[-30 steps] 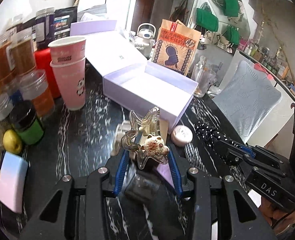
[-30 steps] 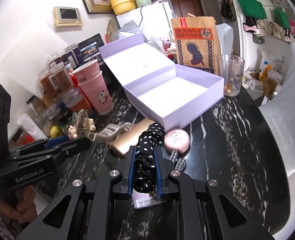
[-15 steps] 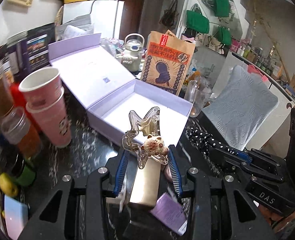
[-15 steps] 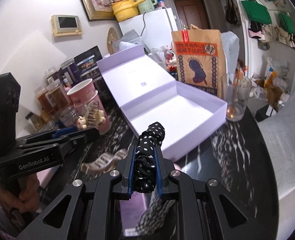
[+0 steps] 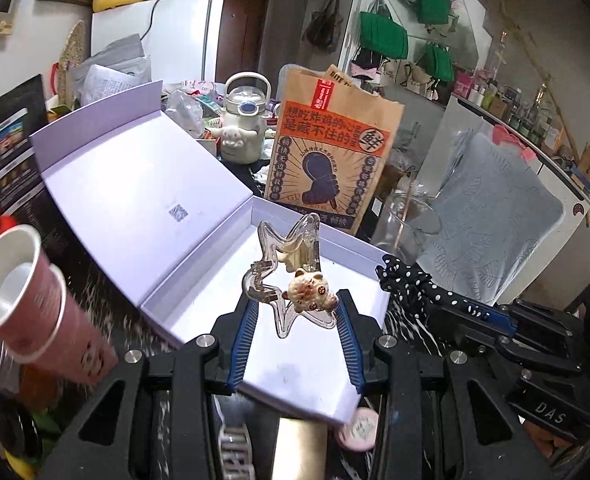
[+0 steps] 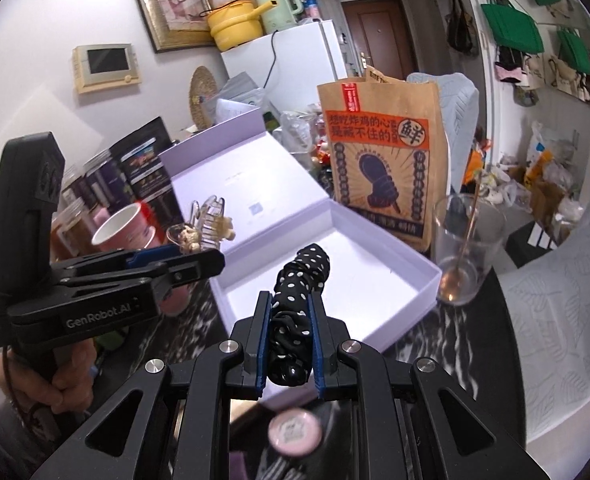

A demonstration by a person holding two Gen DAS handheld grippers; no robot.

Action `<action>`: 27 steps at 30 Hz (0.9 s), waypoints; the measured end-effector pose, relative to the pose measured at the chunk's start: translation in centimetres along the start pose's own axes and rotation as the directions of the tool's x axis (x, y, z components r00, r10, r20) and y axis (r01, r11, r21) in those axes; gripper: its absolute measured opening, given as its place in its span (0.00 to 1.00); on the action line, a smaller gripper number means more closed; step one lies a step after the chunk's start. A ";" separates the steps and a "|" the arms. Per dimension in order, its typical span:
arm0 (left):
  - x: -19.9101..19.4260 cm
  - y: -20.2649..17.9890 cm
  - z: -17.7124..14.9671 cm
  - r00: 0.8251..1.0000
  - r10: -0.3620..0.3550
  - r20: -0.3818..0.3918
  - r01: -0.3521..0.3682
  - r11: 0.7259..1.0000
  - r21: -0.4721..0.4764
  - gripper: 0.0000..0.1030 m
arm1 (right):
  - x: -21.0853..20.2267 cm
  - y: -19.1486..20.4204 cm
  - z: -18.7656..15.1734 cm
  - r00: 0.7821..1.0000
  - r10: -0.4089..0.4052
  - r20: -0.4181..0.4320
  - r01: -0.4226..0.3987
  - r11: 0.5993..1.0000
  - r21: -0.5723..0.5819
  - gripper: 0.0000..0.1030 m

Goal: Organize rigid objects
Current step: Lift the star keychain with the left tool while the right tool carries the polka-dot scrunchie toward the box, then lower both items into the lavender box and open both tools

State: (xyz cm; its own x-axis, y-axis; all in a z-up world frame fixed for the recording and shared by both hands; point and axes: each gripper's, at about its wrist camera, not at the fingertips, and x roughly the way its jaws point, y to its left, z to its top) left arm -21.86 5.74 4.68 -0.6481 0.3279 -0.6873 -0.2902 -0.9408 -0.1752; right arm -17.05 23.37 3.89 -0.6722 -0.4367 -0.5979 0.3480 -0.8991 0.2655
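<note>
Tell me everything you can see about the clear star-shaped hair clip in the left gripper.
The star-shaped hair clip looks like clear, faintly amber plastic: a star outline with comb teeth, best seen from the right wrist. A small cream bear charm with reddish-brown patches sits on its front. It stands upright, clamped low between the blue pads of the left gripper, lifted off the table above the empty lilac box. Only the pads touch it.

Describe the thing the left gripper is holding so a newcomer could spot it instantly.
Find the open lilac box on the dark marble table. Above its white inside, the left gripper holds a clear star-shaped hair clip. A small cream bear charm on it sets it apart from the black polka-dot piece in the right gripper beside it.
</note>
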 end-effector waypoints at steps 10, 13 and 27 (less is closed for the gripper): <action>5.2 0.6 1.7 0.997 0.009 -0.075 -0.006 0.999 0.033 0.38 | 4.6 -1.5 2.9 0.999 -0.009 -0.039 0.009 1.000 0.011 0.17; 7.0 1.0 1.7 0.993 0.008 -0.121 -0.006 1.000 0.024 0.38 | 6.4 -1.5 3.0 0.998 -0.018 -0.066 0.018 1.000 -0.001 0.17; 11.8 3.6 0.5 0.968 0.047 -0.246 -0.053 0.999 -0.015 0.38 | 11.4 -3.3 1.7 0.980 -0.060 -0.188 0.060 0.998 -0.006 0.18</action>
State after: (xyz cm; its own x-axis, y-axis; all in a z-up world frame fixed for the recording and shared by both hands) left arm -30.96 6.25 -3.73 -0.4682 0.2518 -0.8470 -0.2452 -0.9579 -0.1492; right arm -26.91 21.28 -2.50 -0.5568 -0.3683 -0.7446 0.3108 -0.9236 0.2244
